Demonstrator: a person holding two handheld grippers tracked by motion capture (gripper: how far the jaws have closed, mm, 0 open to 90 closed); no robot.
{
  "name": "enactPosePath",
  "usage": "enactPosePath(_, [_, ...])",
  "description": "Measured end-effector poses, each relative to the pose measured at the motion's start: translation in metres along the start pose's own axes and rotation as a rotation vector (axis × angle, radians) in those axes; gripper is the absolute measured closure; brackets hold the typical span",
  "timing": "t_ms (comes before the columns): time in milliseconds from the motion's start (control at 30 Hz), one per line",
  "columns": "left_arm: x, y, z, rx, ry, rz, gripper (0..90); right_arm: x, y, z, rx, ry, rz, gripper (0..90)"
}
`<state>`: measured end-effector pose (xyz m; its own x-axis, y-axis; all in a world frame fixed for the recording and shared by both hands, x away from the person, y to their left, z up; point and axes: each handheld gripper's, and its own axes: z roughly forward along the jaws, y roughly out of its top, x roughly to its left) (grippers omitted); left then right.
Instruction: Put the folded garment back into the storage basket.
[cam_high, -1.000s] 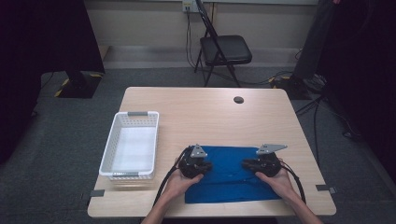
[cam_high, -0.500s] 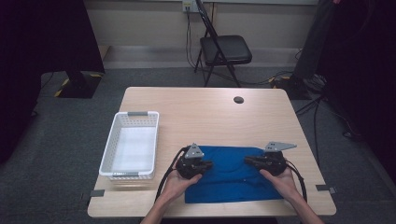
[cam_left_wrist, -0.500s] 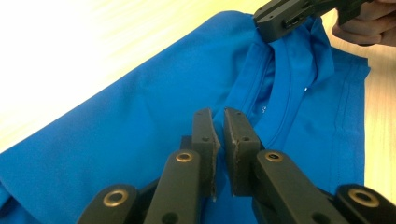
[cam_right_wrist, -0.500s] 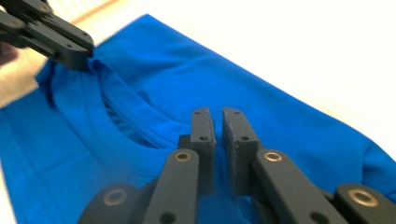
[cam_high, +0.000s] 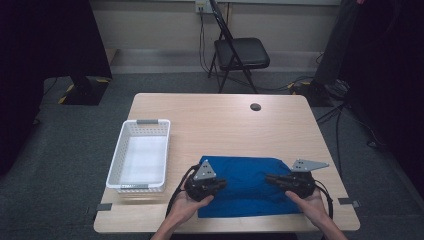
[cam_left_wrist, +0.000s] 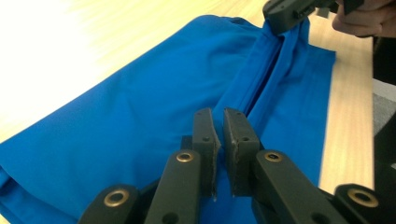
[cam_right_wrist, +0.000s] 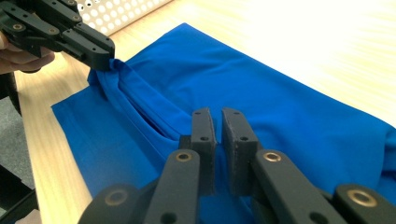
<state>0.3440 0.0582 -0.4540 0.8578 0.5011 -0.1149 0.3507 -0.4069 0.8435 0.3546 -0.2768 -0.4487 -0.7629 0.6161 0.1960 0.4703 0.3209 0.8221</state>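
A smooth blue cloth (cam_high: 250, 185), roughly rectangular, lies at the table's (cam_high: 220, 120) six o'clock edge, with a taut raised ridge pulled up between the grippers. The left gripper (cam_left_wrist: 218, 135) pinches that fold at the cloth's nine o'clock; the right gripper (cam_right_wrist: 217, 133) clamps it at three o'clock. A white perforated plastic basket (cam_high: 140, 155) sits at nine o'clock.

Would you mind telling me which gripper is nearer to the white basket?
The left. The left gripper grips the blue cloth just right of the white basket; the right gripper grips the same cloth farther right, toward the table's right side.
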Motion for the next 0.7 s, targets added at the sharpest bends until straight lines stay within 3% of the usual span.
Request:
enactPosePath(300, [-0.014,-0.002,-0.004,-0.003,-0.022,0.032,84.1,0.011,-0.006,-0.011,-0.014,0.015,-0.010,83.0])
enactPosePath(433, [-0.021,-0.003,-0.007,0.025,-0.032,0.048,83.6,0.014,-0.011,-0.016,-0.013,0.018,-0.009,79.3])
enactPosePath(700, [-0.030,-0.010,-0.004,0.059,-0.053,0.068,82.9,0.018,-0.020,-0.023,-0.004,0.033,-0.003,82.4])
